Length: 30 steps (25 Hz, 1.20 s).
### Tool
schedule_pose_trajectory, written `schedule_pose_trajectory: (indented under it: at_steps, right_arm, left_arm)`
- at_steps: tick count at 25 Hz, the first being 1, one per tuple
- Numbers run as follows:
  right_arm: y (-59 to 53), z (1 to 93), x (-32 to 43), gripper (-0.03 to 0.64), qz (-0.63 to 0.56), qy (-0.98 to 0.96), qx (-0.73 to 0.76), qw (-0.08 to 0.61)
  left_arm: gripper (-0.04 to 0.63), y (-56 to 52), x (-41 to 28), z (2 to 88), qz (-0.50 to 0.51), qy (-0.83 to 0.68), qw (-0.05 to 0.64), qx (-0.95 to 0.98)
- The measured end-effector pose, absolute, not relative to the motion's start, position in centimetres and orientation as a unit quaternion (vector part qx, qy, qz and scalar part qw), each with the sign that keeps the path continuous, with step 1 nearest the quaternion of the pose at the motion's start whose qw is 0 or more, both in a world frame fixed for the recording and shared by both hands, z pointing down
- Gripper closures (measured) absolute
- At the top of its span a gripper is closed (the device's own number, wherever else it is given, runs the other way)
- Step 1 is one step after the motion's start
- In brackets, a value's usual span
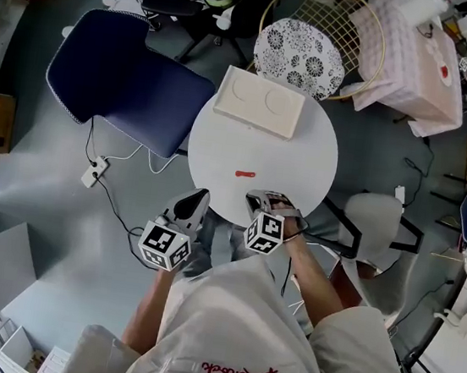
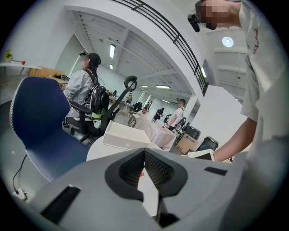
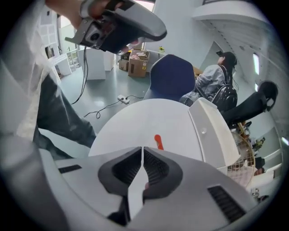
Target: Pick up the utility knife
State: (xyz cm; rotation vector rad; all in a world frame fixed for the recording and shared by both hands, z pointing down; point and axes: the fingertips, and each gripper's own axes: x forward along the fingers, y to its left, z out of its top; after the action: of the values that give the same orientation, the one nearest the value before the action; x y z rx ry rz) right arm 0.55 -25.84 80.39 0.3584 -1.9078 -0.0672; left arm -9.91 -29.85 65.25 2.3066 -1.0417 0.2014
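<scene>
Left gripper [image 1: 197, 196]: jaws shut, tips touch, nothing between. Points forward, bit down. Left marker cube [image 1: 164, 246] sits at back end, close to body. Left forearm [image 1: 147, 311] bare, reaches straight out behind cube.

Right gripper [image 1: 257, 198]: jaws shut, only thin slit between, nothing held. Points steeply down. Right hand [image 1: 291, 225] wraps handle, just beside right marker cube [image 1: 264, 232]. Right forearm [image 1: 317, 278] bare, comes in slanting from right.

Two grippers side by side, near each other, not touching.
</scene>
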Motion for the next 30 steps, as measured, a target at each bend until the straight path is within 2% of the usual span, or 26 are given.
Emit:
schedule_pose_trajectory:
  at_steps: [2, 3, 4, 24, 30]
  right_arm:
    - [-26.0, 80.7, 0.4, 0.577, -0.003, -0.812, 0.151, 0.563]
    - [-26.1, 80.9, 0.4, 0.488, 0.008, -0.812, 0.148, 0.565]
    - [-26.1, 81.1, 0.4, 0.456, 0.016, -0.81, 0.143, 0.569]
    - [-31.2, 85.1, 0.9, 0.463, 0.022, -0.781, 0.071, 0.621]
    - [-31.2, 85.1, 0.6, 0.474, 0.071, -0.783, 0.011, 0.618]
  left_arm:
    - [0.583, -29.9, -10.0, 65.2, 0.074, -0.394, 0.296, 0.867]
    - [0.583, -30.0, -10.0, 65.1, 0.073, -0.394, 0.296, 0.867]
    - [0.583, -30.1, -10.1, 65.1, 0.072, -0.395, 0.295, 0.867]
    - [0.583, -29.0, -10.9, 65.5, 0.072, -0.404, 0.307, 0.859]
    - [0.583, -28.9, -11.7, 65.8, 0.071, -0.409, 0.311, 0.855]
